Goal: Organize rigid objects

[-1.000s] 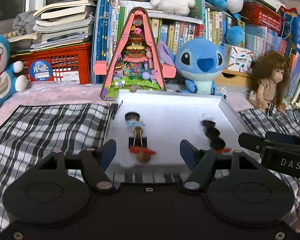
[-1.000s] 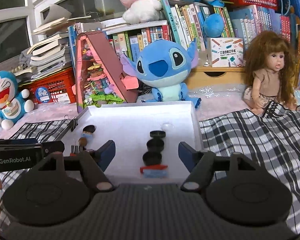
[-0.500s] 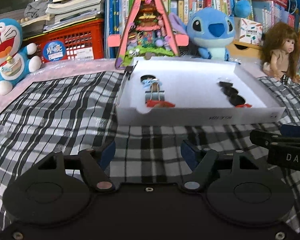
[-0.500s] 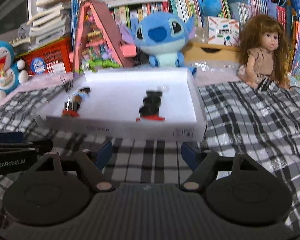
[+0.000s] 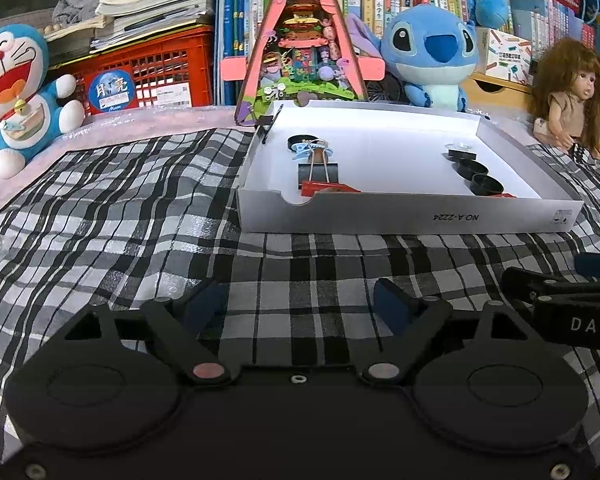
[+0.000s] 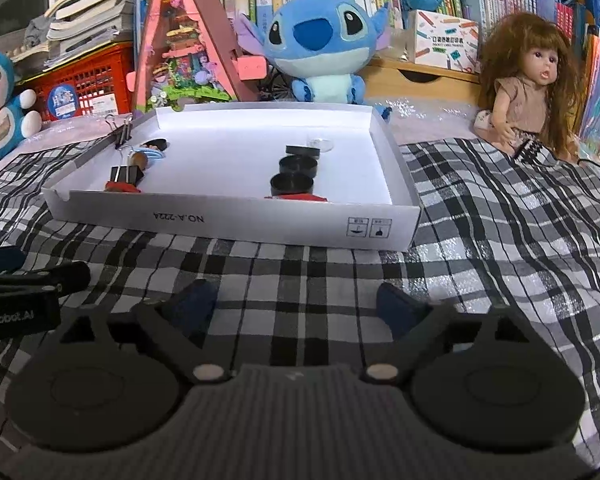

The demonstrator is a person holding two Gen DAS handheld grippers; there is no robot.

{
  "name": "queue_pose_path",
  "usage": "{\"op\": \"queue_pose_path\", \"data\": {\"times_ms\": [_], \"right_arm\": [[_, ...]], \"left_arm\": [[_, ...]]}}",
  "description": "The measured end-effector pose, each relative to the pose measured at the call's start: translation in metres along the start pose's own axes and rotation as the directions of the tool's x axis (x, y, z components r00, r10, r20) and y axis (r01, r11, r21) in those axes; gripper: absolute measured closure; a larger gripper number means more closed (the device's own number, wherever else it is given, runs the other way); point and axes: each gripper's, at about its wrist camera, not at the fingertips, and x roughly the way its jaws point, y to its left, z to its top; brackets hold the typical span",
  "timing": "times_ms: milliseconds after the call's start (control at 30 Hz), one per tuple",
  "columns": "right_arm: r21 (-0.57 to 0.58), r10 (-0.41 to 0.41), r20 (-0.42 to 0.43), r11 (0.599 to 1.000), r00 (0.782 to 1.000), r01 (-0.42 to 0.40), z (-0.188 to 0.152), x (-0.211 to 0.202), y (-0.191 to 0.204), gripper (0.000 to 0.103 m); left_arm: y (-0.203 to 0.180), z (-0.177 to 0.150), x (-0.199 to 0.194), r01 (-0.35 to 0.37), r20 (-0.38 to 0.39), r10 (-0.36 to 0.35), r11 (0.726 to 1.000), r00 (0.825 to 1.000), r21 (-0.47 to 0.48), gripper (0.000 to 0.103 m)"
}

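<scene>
Clips, caps (image 5: 475, 169) in tray (image 5: 404, 216) — tools apparently empty

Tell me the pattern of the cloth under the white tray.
Black, white and grey plaid cloth, clearest in the right wrist view.

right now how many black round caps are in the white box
3 in a row at the right of the white box: near, middle, far. One more dark round thing sits far left, partly hidden.
</scene>
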Motion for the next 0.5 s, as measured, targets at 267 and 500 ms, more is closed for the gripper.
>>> {"op": "queue_pose_path", "data": {"times_ms": [267,500], "right_arm": [[0.006,-0.005,-0.016,1.0,1.0,0.005,-0.0007,0.0023,-0.0008,0.0],[0.005,-0.006,-0.016,1.0,1.0,0.006,-0.0007,0.0025,-0.0005,0.0]], "left_arm": [[-0.0003,-0.0008,0.002,0.008,-0.015,-0.008,1.0,1.0,0.003,0.003],[-0.0005,-0.0008,0.0035,0.007,-0.02,-0.007,1.0,1.0,0.002,0.0]]}}
